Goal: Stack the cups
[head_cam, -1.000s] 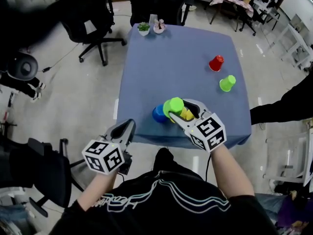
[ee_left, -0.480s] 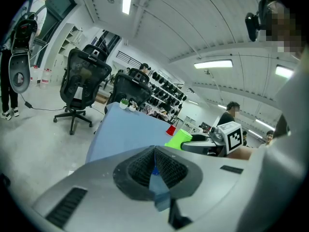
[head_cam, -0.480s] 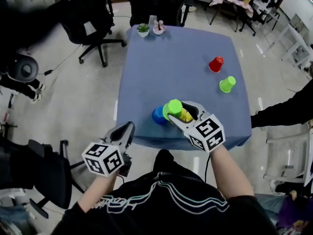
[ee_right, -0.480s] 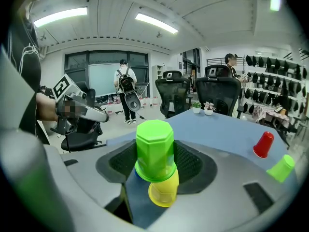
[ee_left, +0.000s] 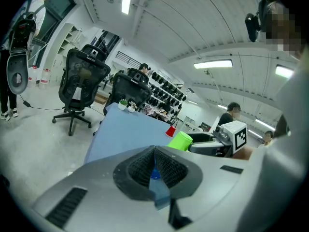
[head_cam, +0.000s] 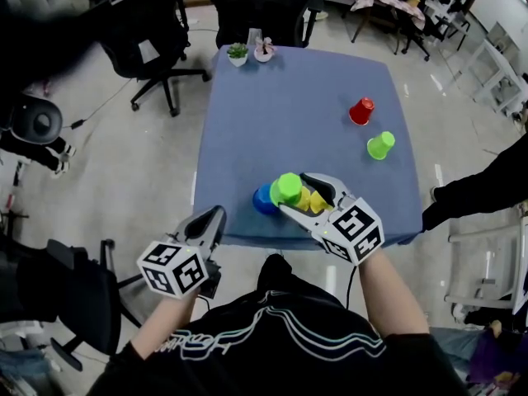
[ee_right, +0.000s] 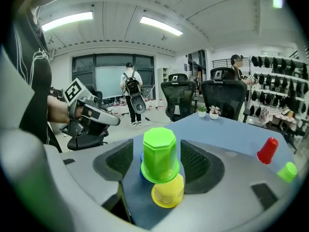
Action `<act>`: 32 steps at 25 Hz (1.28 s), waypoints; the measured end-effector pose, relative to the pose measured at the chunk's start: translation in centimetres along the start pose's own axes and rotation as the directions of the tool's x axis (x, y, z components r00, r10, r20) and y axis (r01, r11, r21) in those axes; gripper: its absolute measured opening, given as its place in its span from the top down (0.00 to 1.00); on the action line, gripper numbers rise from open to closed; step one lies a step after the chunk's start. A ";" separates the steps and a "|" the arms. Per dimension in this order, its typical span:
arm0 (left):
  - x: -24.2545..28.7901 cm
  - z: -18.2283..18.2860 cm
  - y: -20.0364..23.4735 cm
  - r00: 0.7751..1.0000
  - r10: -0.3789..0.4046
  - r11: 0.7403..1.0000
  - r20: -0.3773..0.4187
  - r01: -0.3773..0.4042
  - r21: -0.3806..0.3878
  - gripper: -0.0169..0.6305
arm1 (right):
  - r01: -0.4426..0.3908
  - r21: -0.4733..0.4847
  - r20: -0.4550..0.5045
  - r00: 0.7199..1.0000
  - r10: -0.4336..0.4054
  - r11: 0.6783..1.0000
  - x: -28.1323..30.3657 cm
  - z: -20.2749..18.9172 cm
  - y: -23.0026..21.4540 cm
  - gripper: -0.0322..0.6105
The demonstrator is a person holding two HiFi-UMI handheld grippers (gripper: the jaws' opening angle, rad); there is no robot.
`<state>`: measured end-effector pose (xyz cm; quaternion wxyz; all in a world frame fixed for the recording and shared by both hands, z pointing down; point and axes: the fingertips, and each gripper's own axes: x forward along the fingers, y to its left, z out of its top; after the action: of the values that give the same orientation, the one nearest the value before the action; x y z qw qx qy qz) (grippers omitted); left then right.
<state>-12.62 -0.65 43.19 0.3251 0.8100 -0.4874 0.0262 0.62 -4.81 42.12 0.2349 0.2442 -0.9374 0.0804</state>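
Jaws of the right claw (head_cam: 294, 193) have just been opening and stand wide, clear of the upturned lime-green plastic cup (ee_right: 160, 153) between them, low-centre on the blue-clothed counter (head_cam: 280, 114). A yellow plastic cup (ee_right: 167, 193) and a blue plastic cup (head_cam: 264, 199) sit right against it. The left claw (head_cam: 214, 217), lower left, is closed and empty.

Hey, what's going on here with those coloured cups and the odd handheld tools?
A person is stacking plastic cups on a blue table, a gripper in each hand. The right gripper has just been opening its jaws; an upturned green cup stands free between them, apparently resting on a blue cup and a yellow cup. The left gripper is shut, empty, held off the table's near edge. A red cup and a second green cup wait farther right.
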 end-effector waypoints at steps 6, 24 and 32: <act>1.2 1.0 0.0 1.000 0.003 1.000 0.000 -0.003 0.002 0.94 | 0.031 0.023 0.061 0.998 -0.032 0.999 -2.9 2.0 -2.0 0.48; 9.7 5.4 0.4 0.999 0.024 0.999 -0.028 -0.023 0.032 0.93 | 0.471 0.226 0.038 0.871 -0.491 0.853 -7.0 -2.2 -21.2 0.48; 13.3 6.5 0.9 0.998 0.039 0.998 -0.051 -0.036 0.045 0.94 | 0.621 0.253 -0.020 0.770 -0.638 0.742 -6.0 -4.1 -28.4 0.48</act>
<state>-8.13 -14.77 43.29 0.3192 0.8067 -0.4932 0.0639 20.96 -25.79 43.90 0.1841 0.5757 -0.7899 0.1033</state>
